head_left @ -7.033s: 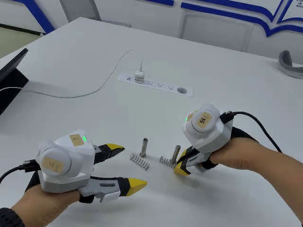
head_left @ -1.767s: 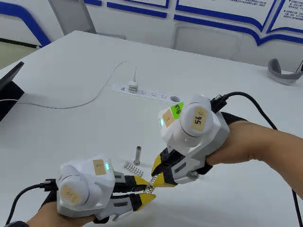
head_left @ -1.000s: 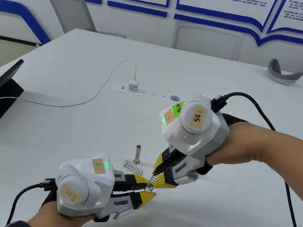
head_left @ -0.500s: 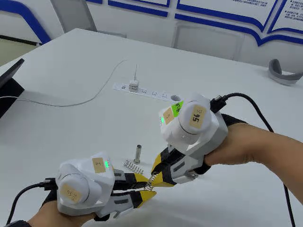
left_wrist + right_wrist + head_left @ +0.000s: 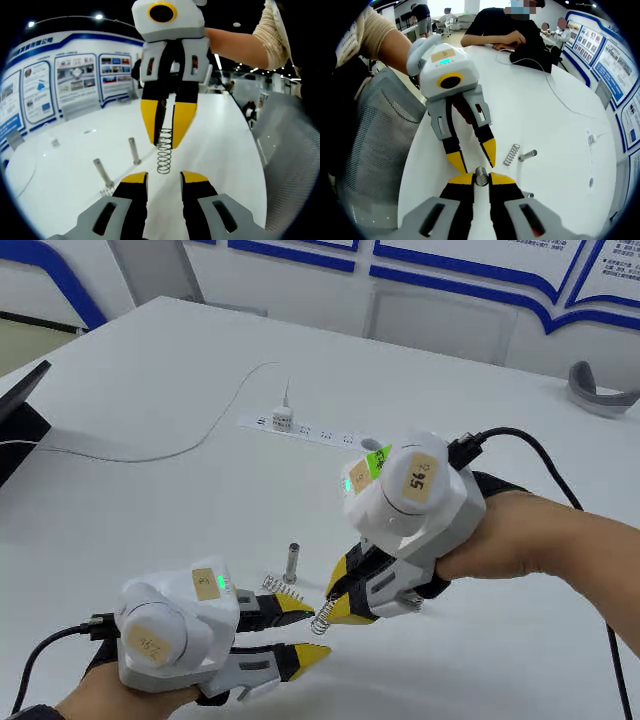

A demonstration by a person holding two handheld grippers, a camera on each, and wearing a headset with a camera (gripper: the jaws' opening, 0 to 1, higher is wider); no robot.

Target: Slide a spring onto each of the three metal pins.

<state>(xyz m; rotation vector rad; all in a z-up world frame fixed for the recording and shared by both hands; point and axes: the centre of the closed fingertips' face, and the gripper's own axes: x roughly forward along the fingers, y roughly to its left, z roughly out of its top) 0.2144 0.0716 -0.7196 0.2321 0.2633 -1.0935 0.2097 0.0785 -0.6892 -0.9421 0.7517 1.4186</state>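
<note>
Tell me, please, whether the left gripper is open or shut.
Open. The left gripper has its jaws apart; the right gripper holds the spring.

The right gripper (image 5: 165, 142) hides the upper end of the spring (image 5: 164, 159).

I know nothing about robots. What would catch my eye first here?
Two white hand-held grippers with yellow-tipped fingers face each other above the white table. The right gripper pinches a small spring, dangling it toward the open left gripper. Just behind, a metal pin stands upright beside a second spring lying flat.
</note>
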